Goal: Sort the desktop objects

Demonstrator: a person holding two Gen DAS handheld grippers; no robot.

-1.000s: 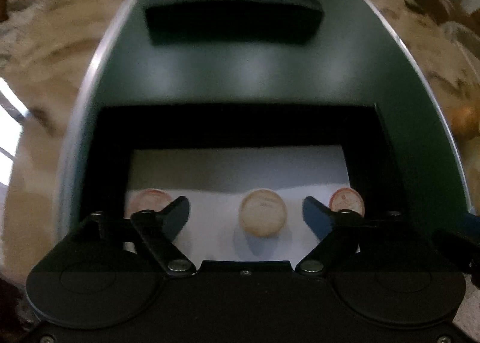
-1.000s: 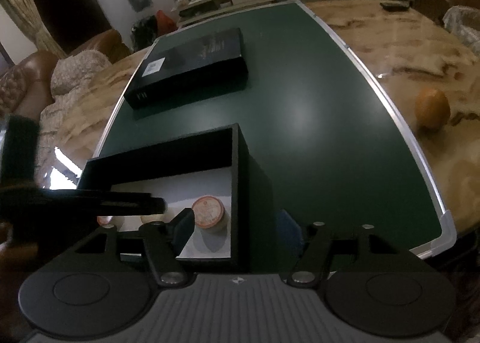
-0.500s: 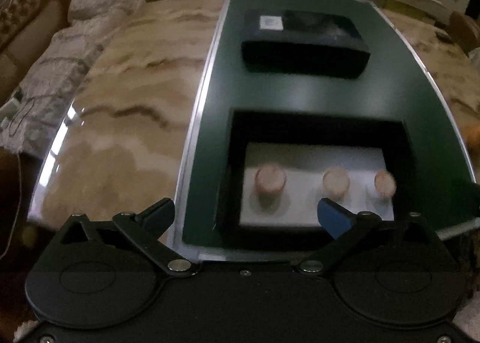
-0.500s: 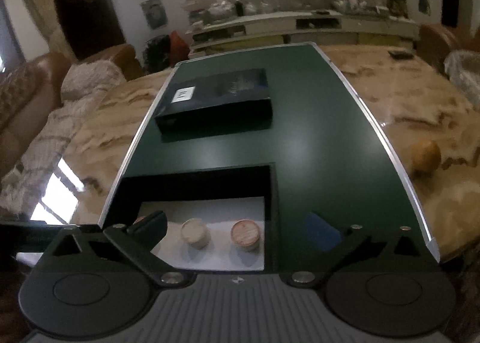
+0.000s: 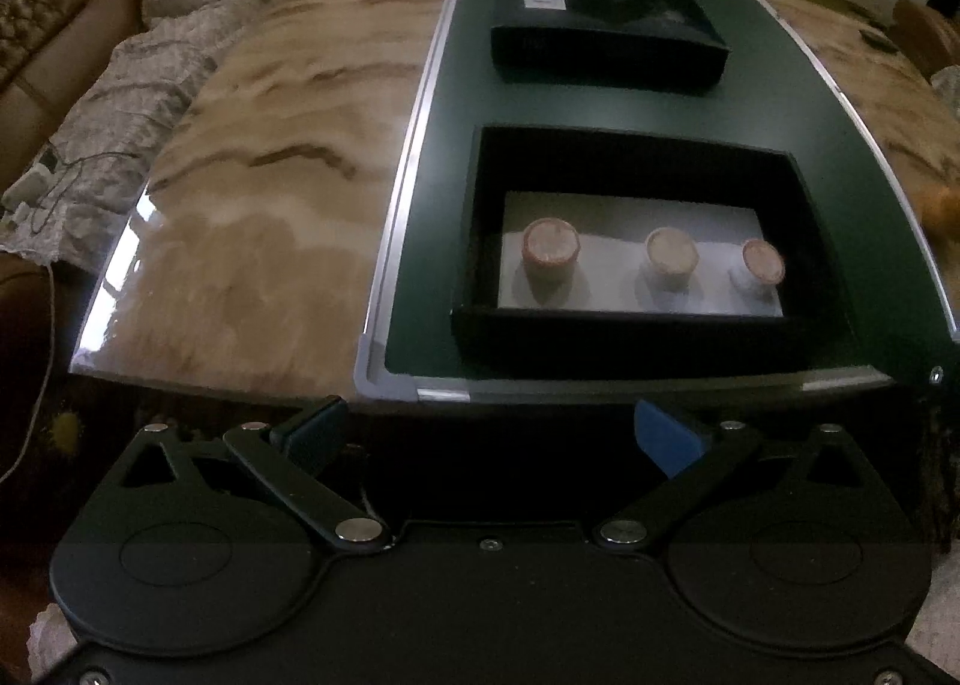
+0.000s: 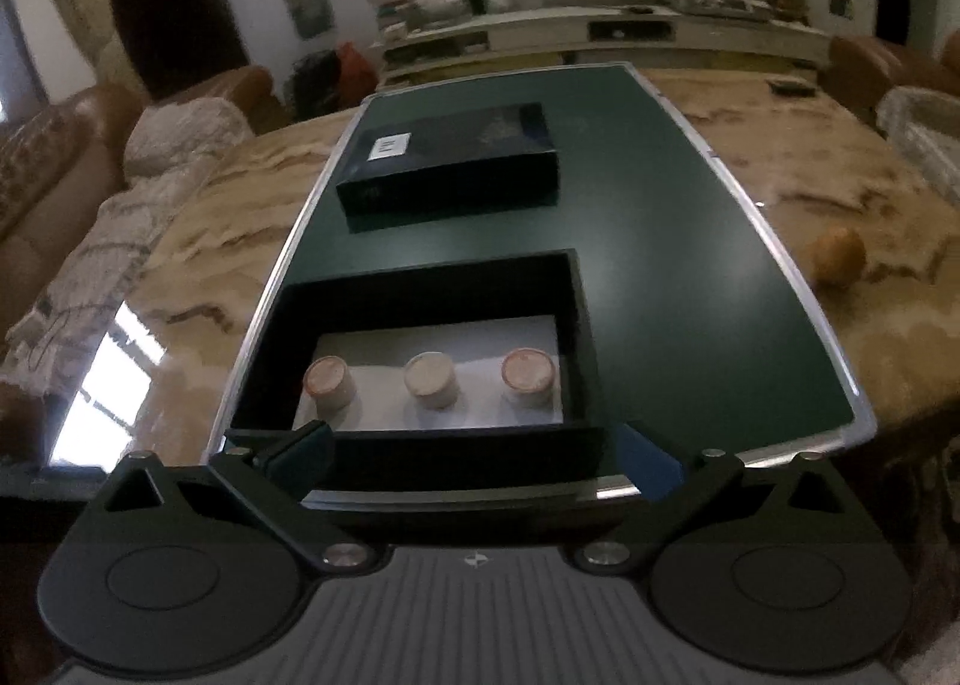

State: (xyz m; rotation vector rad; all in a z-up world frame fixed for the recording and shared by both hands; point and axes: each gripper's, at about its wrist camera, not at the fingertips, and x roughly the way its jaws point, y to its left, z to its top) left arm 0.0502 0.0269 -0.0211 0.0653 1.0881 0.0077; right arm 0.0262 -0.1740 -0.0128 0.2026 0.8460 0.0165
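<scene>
An open black box (image 5: pixel 636 337) (image 6: pixel 414 439) with a white floor sits on a dark green mat (image 5: pixel 600 103) (image 6: pixel 660 277). Three small round containers stand in a row inside: a pink-rimmed one at left (image 5: pixel 551 252) (image 6: pixel 327 382), a cream one in the middle (image 5: pixel 671 258) (image 6: pixel 429 379), a pink-rimmed one at right (image 5: pixel 762 265) (image 6: pixel 528 376). My left gripper (image 5: pixel 489 436) is open and empty, held off the table's near edge. My right gripper (image 6: pixel 477 457) is open and empty, just before the box's near wall.
A closed black box with a white label (image 5: pixel 606 34) (image 6: pixel 450 166) lies farther back on the mat. An orange (image 6: pixel 837 262) rests on the marble table (image 5: pixel 270 163) at right. A sofa with a grey throw (image 5: pixel 150 85) stands at left.
Both grippers have pulled back and up from the open box, so all three containers and the table's near edge now show. Nothing was picked up.
</scene>
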